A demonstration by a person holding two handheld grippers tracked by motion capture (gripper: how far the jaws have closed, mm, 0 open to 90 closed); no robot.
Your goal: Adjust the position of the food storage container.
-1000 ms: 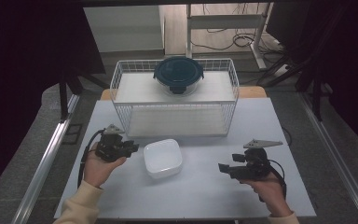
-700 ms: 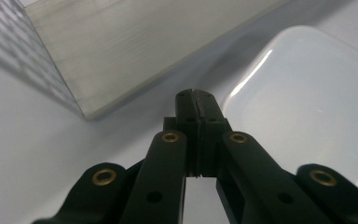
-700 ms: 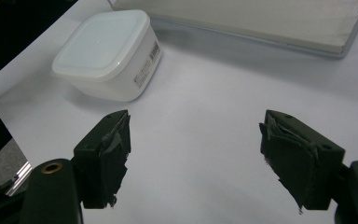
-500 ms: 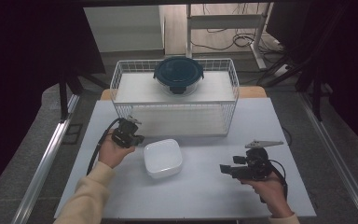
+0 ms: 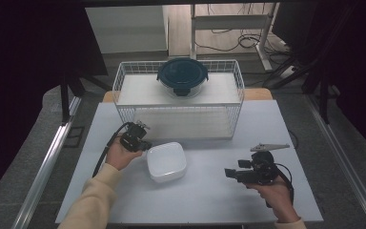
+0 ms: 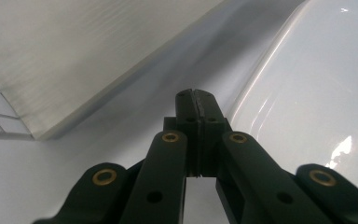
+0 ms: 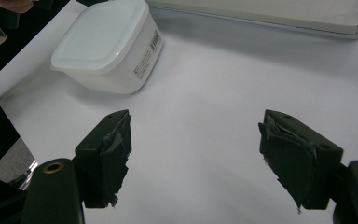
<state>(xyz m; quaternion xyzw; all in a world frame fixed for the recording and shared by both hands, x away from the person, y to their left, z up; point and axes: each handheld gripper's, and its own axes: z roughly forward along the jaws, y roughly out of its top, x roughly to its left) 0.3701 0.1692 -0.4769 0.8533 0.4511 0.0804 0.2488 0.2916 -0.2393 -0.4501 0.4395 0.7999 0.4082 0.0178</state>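
A white lidded square container (image 5: 166,161) sits on the white table, left of the middle. My left gripper (image 5: 145,144) is at its far left corner with its jaws pressed flat together and nothing between them. In the left gripper view the shut tips (image 6: 196,100) lie on the table right beside the container's rounded edge (image 6: 317,84); I cannot tell whether they touch it. My right gripper (image 5: 228,172) hovers at the near right, open and pointing left. Its wide-apart jaws (image 7: 193,140) frame bare table, with the container (image 7: 107,44) farther off.
A white wire basket (image 5: 119,95) stands at the back of the table (image 5: 219,200), with a round dark blue lidded bowl (image 5: 182,76) on its white top board. The basket's lower edge (image 6: 51,60) runs close to the left gripper.
The left hand has moved right and away from the person, up to the container's far left corner. Its gripper now points down at the table. The right hand has stayed put.
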